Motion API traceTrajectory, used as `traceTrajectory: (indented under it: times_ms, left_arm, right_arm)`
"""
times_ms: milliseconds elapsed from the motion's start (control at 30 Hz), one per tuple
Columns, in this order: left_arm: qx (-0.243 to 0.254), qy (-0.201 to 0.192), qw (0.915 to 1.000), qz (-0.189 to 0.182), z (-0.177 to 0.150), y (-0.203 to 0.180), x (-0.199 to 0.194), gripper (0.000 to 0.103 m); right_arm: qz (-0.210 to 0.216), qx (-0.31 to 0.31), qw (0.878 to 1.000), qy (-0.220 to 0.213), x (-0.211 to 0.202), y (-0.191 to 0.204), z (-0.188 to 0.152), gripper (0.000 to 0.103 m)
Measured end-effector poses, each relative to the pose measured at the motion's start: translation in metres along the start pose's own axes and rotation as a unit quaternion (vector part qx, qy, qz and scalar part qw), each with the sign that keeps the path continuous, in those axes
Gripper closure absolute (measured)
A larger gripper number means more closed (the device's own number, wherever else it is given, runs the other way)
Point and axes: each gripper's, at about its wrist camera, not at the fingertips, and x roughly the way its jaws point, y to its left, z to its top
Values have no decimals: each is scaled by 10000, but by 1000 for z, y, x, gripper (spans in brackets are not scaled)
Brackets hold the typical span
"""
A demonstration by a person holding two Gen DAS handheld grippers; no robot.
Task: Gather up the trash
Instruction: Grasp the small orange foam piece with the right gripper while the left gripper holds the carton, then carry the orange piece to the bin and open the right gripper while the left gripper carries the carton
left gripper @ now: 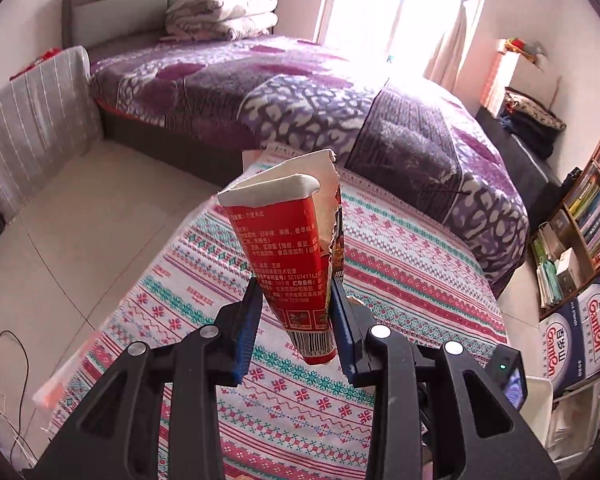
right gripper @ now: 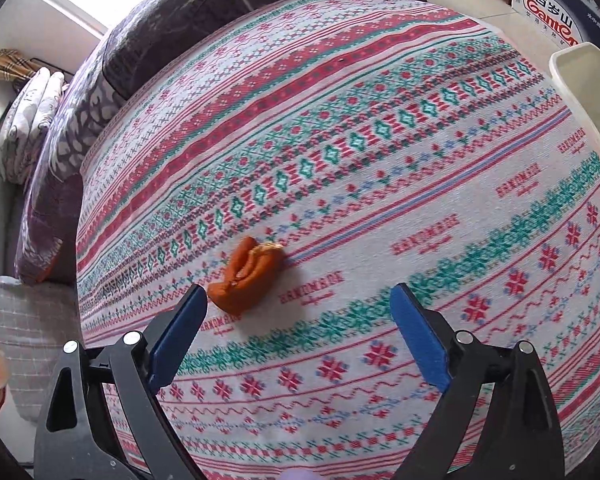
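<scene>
Torn red paper cup (left gripper: 296, 256), flattened with a white rolled rim, stands pinched between my left gripper (left gripper: 296, 322)'s blue pads above the woven patterned cloth (left gripper: 400, 264). My right gripper (right gripper: 296, 336) gapes wide; crumpled orange peel (right gripper: 246, 276) lies just ahead, nearer its left finger.

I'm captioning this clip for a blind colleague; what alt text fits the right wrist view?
The open right tool hovers over a table covered with a red, teal and white patterned cloth, its blue pads spread wide, with a piece of orange peel lying on the cloth just ahead of the left pad. A white plastic bin stands at the table's right edge.
</scene>
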Motion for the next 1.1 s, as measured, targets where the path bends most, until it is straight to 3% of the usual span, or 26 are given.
traceTrajectory:
  times_ms: [100,200,267,400,500,733,1100]
  left_arm:
    - [25,-158,9998,-76,5,4,-15,69]
    - [72,-253,9996,-48,8,6,-21,68]
    - [85,-264,9996,-21,9,8,-22,68]
    - [78,-237,9997,-20,9,11,-21,68]
    - [120,-312,9994,36,8,12,-25,68]
    - [131,-472,9988,49,9,7,-31,68]
    - [584,-806,9950,51,-5,-29,-47,68]
  right_arm:
    - [-199,-184,9994,-204,7,17,-1,16]
    - [-411,-570,9969,-354,11,30,-2,38]
    - [-356,-828,9953,-352,13,38,-5,65]
    - [-168,-1201,9922,-274,11,46,-5,83]
    - [145,-1407,9895,-298,-1,49,0,84]
    - [510,-1745,9792,-899,-73,48,21,84]
    - [473,-2089,9601,-1796,-156,20,25,84]
